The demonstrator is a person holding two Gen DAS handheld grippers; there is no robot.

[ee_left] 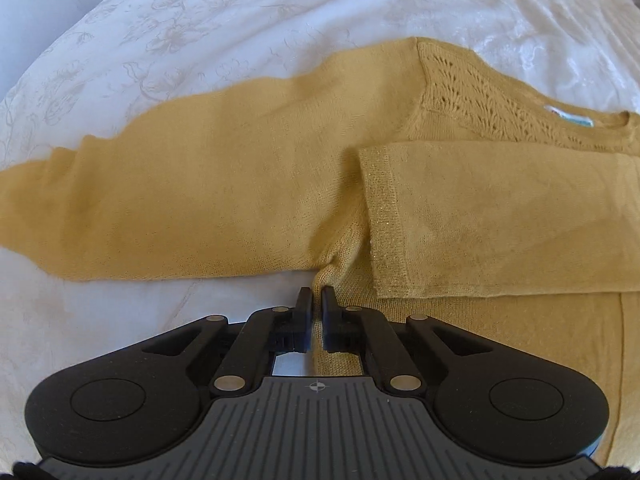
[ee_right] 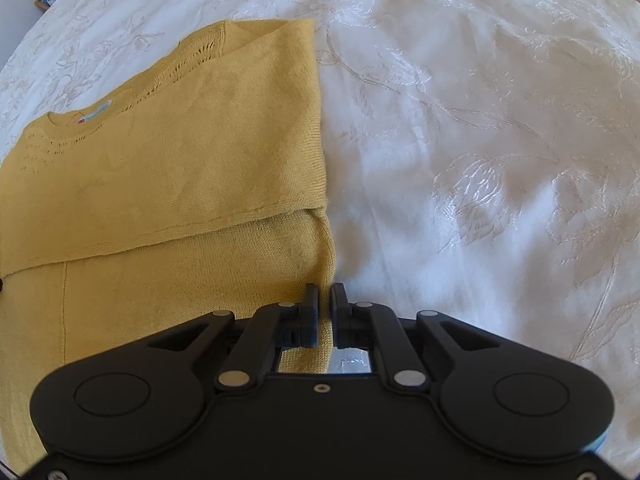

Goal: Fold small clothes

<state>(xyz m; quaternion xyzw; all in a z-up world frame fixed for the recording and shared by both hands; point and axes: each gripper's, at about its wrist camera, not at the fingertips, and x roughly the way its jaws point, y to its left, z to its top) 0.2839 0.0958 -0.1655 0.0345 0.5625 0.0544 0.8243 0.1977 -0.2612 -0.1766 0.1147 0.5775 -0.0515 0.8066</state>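
The left gripper (ee_left: pixel 317 294) pinches the yellow sweater (ee_left: pixel 224 200) near the armpit. The right gripper (ee_right: pixel 324 292) pinches the sweater's side edge. The sweater lies flat on a white bedspread (ee_right: pixel 480 140), one sleeve (ee_left: pixel 500 220) folded across. Its bottom part is cut off. Far off, a small label (ee_left: pixel 570 117) is too blurry to read.

Your sweater (ee_left: pixel 224 184) is mustard yellow, plain knit mostly, with an openwork lace pattern near the neck and a blue-and-red label (ee_left: pixel 570 118). The bedspread (ee_right: pixel 480 120) is shiny white with embossed flowers. Both your grippers (ee_left: pixel 317 294) (ee_right: pixel 325 292) are black.
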